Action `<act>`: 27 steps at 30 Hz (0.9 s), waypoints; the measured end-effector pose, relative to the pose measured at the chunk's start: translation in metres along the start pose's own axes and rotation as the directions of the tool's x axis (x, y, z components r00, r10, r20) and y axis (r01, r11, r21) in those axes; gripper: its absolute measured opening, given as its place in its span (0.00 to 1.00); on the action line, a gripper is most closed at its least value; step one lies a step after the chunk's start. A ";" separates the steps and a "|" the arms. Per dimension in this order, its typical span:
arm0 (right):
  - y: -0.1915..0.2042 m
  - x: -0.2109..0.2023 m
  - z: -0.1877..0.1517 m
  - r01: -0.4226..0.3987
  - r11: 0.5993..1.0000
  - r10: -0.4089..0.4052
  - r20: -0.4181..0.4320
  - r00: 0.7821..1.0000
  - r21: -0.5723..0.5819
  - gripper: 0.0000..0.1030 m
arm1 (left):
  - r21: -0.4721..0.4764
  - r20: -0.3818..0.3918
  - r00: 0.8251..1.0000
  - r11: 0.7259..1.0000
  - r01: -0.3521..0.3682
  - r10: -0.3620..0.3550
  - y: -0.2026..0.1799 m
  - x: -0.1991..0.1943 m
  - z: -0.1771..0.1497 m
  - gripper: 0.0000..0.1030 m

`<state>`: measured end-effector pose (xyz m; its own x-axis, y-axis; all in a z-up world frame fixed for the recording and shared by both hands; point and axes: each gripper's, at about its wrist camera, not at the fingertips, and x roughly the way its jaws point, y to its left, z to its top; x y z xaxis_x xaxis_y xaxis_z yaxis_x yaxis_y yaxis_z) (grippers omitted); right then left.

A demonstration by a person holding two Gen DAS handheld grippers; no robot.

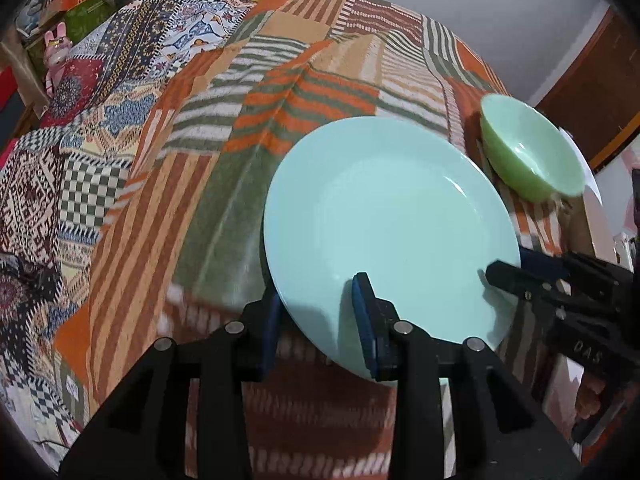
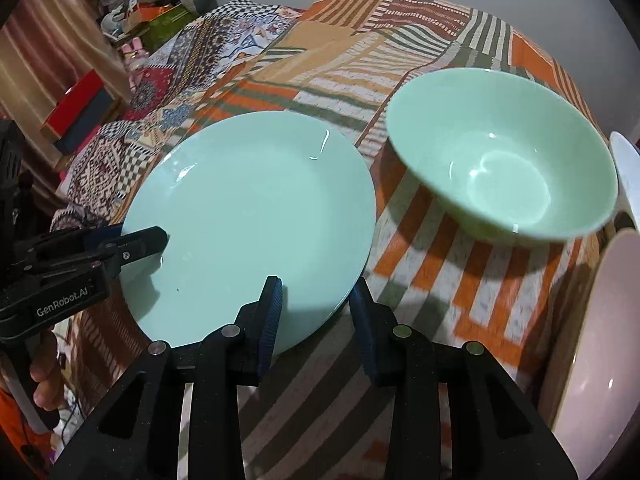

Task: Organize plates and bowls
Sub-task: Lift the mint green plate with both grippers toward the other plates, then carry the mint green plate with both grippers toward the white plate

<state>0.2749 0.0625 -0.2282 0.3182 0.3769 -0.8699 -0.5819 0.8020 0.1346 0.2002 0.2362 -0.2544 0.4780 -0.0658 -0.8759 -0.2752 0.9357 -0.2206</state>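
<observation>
Pale green plate point(image 1: 392, 240) on patchwork-covered desk point(image 1: 200, 184), both rim edges clamped by left hand-held gripper point(image 1: 316, 320) and right hand-held gripper point(image 2: 316, 312), green bowl point(image 2: 500, 152) near the desk's right edge.

Plate point(image 1: 394, 236): lifted at a tilt above the patchwork cloth point(image 1: 224, 128), its near rim between the left gripper point(image 1: 320, 328) fingers, its opposite rim between the right gripper point(image 1: 516, 272) fingers.
Bowl point(image 1: 528, 148): upright on the cloth, behind and right of the plate, apart from it.
Further dishes point(image 2: 592, 344): at the cloth's right edge, right of the bowl.
Cluttered shelf point(image 2: 132, 16): beyond the cloth's far left corner.
</observation>
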 end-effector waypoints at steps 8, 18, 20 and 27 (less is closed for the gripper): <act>0.000 -0.009 -0.017 -0.025 0.999 0.025 -0.012 1.000 -0.020 0.31 | 0.011 -0.031 0.999 0.999 0.031 -0.031 -0.006 -0.012 -0.031 0.33; -0.003 -0.003 -0.006 -0.030 0.999 0.030 -0.027 0.999 -0.015 0.31 | -0.060 -0.022 1.000 0.998 0.001 -0.002 0.018 -0.012 -0.015 0.33; -0.004 0.000 -0.003 -0.021 1.000 0.021 -0.027 0.999 -0.014 0.31 | -0.064 -0.021 1.000 0.998 0.001 -0.002 0.021 -0.008 -0.012 0.33; -0.002 0.009 0.005 -0.018 1.000 0.018 -0.029 0.999 -0.018 0.33 | -0.047 -0.012 0.999 0.998 0.046 -0.047 0.018 0.004 -0.003 0.33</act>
<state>0.2828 0.0666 -0.2344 0.2861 0.3775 -0.8807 -0.6011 0.7865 0.1419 0.1948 0.2520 -0.2626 0.4805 -0.1137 -0.8696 -0.2917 0.9144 -0.2808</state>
